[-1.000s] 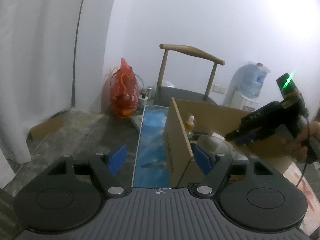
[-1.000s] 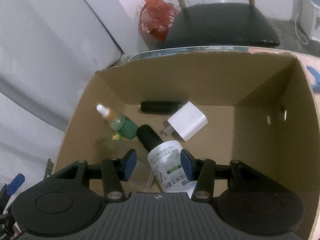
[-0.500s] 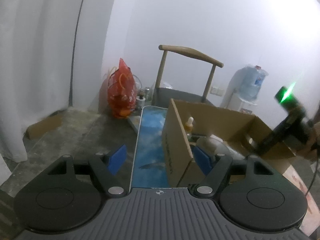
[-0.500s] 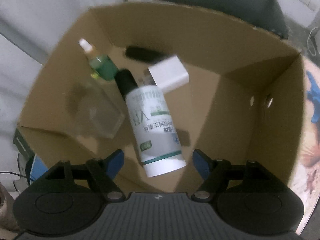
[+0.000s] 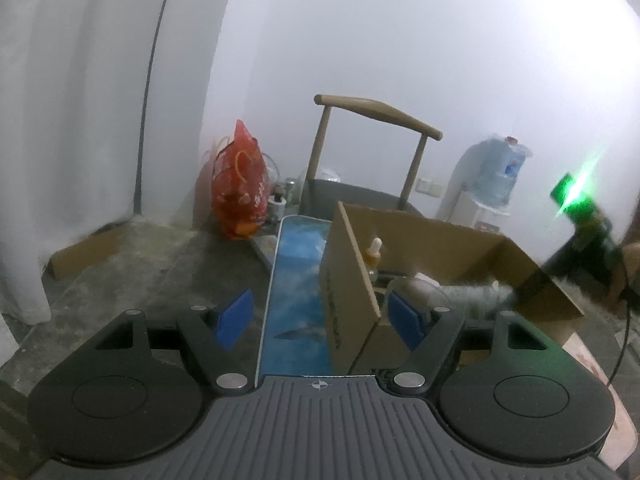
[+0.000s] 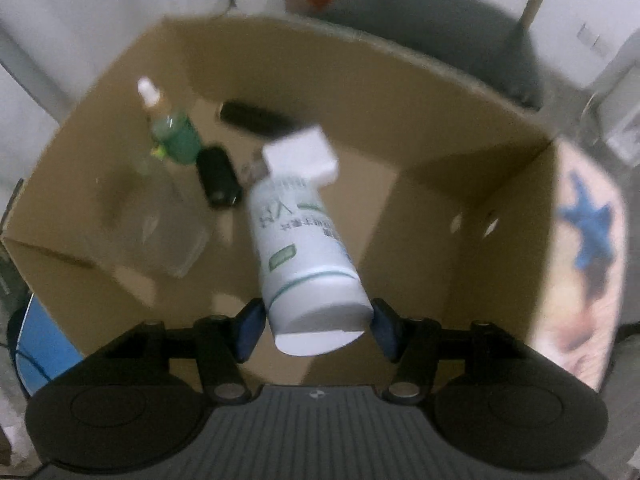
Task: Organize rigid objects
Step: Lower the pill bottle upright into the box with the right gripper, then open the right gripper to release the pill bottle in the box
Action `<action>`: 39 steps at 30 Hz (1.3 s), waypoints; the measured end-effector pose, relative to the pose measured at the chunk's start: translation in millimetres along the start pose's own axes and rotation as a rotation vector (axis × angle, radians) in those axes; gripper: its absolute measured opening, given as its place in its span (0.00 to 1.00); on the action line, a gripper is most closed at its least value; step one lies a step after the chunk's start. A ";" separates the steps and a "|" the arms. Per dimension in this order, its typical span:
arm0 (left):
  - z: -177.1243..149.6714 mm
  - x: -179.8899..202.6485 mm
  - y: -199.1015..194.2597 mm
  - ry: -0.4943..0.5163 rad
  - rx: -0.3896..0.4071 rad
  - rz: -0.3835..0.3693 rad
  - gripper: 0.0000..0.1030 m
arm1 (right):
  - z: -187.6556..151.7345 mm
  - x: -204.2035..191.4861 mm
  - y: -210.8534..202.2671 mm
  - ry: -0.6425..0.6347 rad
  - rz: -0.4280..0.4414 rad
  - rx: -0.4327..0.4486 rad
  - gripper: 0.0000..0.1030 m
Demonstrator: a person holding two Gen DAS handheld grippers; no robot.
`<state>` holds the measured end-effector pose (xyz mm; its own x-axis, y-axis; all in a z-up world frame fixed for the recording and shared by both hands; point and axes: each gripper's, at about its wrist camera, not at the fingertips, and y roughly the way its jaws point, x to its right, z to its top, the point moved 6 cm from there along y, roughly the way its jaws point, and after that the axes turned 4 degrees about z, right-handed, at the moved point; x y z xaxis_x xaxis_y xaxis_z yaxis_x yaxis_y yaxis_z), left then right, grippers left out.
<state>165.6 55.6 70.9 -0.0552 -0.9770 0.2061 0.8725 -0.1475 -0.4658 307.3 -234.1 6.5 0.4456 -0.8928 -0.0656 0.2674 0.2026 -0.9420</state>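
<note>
A cardboard box [image 6: 472,160] holds a white bottle with a black cap [image 6: 304,256], a green dropper bottle [image 6: 172,136], a white charger [image 6: 304,156], a black cylinder [image 6: 256,116] and a clear glass [image 6: 160,232]. My right gripper [image 6: 316,330] is open above the box's near edge, its fingers either side of the lying white bottle's base without gripping it. My left gripper [image 5: 324,316] is open, straddling the box's [image 5: 348,280] left wall. The right gripper's body [image 5: 584,232] shows at the right.
A blue patterned mat [image 5: 296,276] lies left of the box. A chair [image 5: 368,160] stands behind it, a red bag [image 5: 240,196] and water jug [image 5: 496,172] by the wall. A patterned surface [image 6: 588,248] lies right of the box.
The right gripper opened, let the white bottle go into the box, and drew back and up. The bottle now lies tilted against the charger. The left gripper stayed put.
</note>
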 end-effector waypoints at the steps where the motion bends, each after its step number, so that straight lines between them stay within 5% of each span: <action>1: -0.5 -0.7 -0.7 0.000 0.001 -0.003 0.72 | 4.3 3.1 -4.8 -0.016 -0.027 0.014 0.58; 6: -0.5 -2.6 -4.1 -0.009 0.009 -0.004 0.72 | 19.6 10.1 -18.2 -0.100 -0.176 0.074 0.57; 16: 0.4 -6.0 -4.7 -0.019 0.010 0.010 0.72 | 55.7 27.0 -10.9 -0.086 -0.259 0.139 0.55; 32: -0.6 -7.2 -3.5 -0.017 -0.001 0.015 0.72 | 73.6 42.0 -4.8 -0.006 -0.218 0.203 0.54; 39: -1.1 -3.8 -4.5 -0.004 -0.004 0.017 0.72 | 68.3 40.3 -6.5 0.008 -0.212 0.209 0.61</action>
<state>161.3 59.8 71.2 -0.0381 -0.9787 0.2019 0.8713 -0.1315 -0.4729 381.9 -243.9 32.5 0.3541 -0.9272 0.1220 0.5243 0.0888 -0.8469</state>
